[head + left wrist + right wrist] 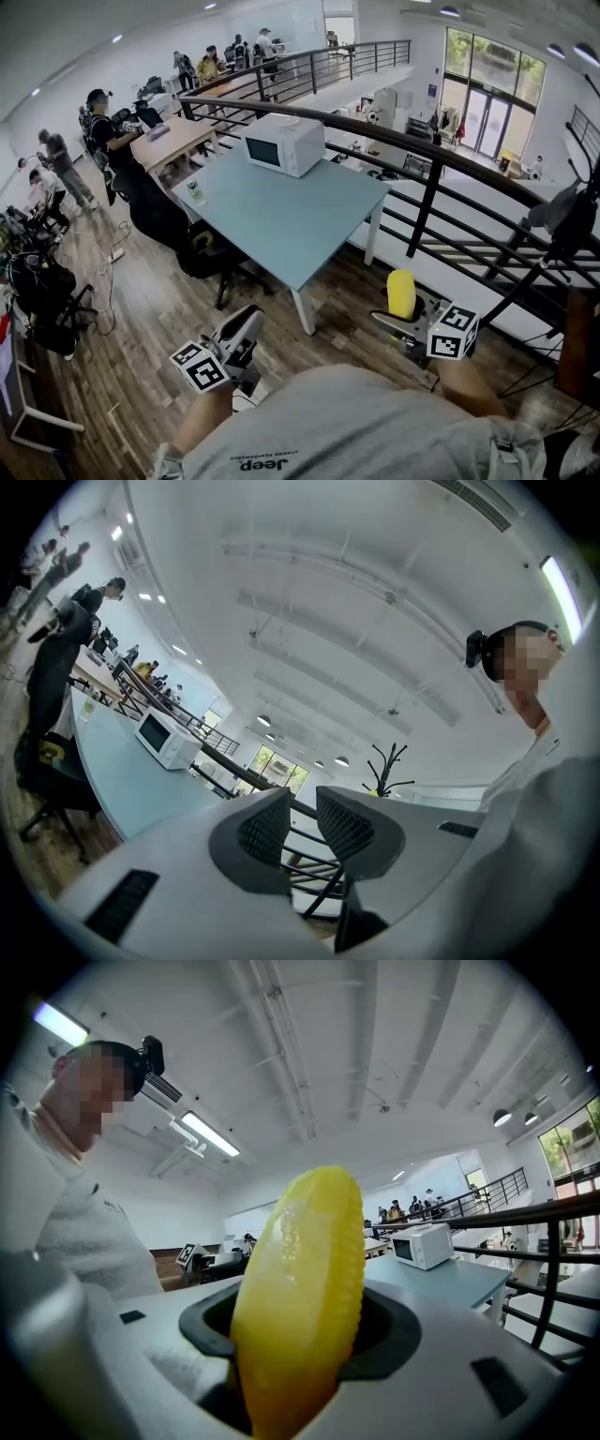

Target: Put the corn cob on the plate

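Note:
A yellow corn cob [401, 292] stands upright between the jaws of my right gripper [405, 319], low at the right of the head view. In the right gripper view the corn cob [302, 1260] fills the middle, and the right gripper [300, 1330] is shut on its lower part. My left gripper [244, 328] is low in the middle, in front of the person's body. In the left gripper view the left gripper [302, 808] has its dark pads [265, 829] close together with nothing between them. No plate shows in any view.
A light blue table [281, 220] lies ahead with a white microwave [283, 143] and a small cup [195, 191] on it. A black chair [202, 255] stands at its left side. A dark railing [429, 178] runs behind. People work at desks at the left.

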Action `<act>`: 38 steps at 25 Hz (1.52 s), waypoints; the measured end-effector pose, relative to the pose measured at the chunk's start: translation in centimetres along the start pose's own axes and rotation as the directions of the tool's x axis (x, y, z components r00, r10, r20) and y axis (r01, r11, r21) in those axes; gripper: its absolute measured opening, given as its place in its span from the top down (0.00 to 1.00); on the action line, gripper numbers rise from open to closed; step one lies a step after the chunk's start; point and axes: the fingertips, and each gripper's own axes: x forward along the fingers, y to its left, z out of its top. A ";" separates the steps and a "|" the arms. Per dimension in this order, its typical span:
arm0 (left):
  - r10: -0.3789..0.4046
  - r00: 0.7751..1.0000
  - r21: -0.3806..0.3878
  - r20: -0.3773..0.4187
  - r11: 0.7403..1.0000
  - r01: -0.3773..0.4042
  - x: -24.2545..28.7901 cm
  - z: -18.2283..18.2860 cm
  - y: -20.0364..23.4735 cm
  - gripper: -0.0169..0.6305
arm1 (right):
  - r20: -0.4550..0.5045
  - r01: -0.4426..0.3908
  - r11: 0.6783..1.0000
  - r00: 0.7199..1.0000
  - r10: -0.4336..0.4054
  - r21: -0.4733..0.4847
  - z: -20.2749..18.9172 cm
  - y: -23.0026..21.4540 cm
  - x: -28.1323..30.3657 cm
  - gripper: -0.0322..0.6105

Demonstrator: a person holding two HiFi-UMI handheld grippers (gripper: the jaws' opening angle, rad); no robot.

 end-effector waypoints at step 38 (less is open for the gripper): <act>-0.171 0.983 -0.047 -0.071 0.985 0.168 5.8 7.7 15.3 0.82 | 0.013 0.136 0.991 0.991 -0.136 -0.001 2.4 -5.4 13.9 0.53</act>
